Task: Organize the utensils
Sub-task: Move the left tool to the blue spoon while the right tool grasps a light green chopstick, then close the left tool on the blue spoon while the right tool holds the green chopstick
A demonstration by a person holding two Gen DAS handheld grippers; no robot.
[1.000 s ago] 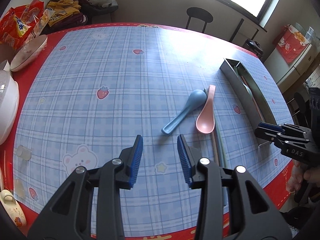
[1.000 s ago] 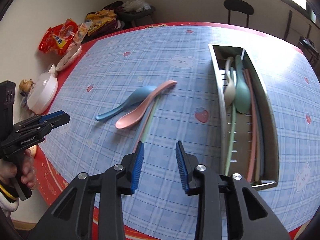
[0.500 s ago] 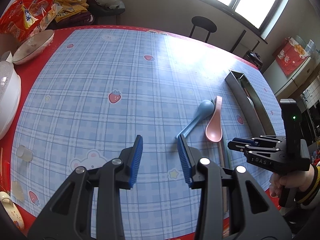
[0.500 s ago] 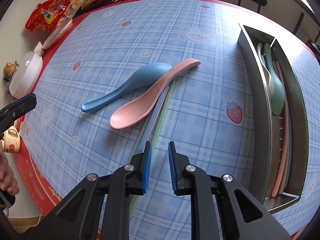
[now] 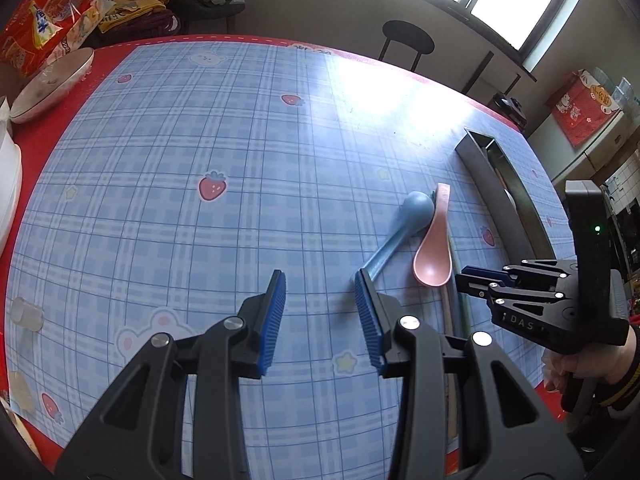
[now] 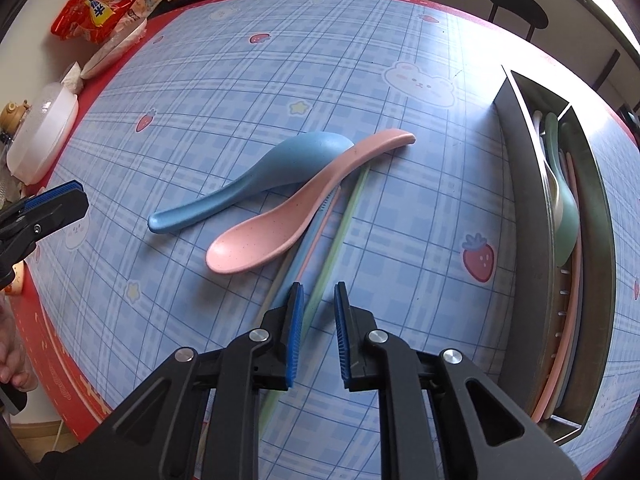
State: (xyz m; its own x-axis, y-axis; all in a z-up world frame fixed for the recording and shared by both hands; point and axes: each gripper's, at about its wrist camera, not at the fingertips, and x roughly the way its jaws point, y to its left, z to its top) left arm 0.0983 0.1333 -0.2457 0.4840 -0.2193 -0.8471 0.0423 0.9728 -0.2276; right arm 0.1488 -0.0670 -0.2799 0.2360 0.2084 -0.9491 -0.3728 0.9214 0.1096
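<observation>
The right gripper (image 6: 319, 312), its jaws narrowed almost shut with nothing visibly pinched, hovers over the thin chopsticks (image 6: 320, 240). They look light, stiff and slippery, best pinched mid-length. The left gripper (image 5: 320, 312) waits part-open, empty.

The near ends of the chopsticks (image 6: 320, 240) lie hidden under the right gripper (image 6: 319, 312), so whether its pads touch them cannot be told. Their far ends are covered by the pink spoon (image 6: 280, 236). In the metal tray (image 6: 520, 208), the utensils overlap and cannot be counted. The bowl (image 5: 6, 184) at the left is cut off by the edge.
</observation>
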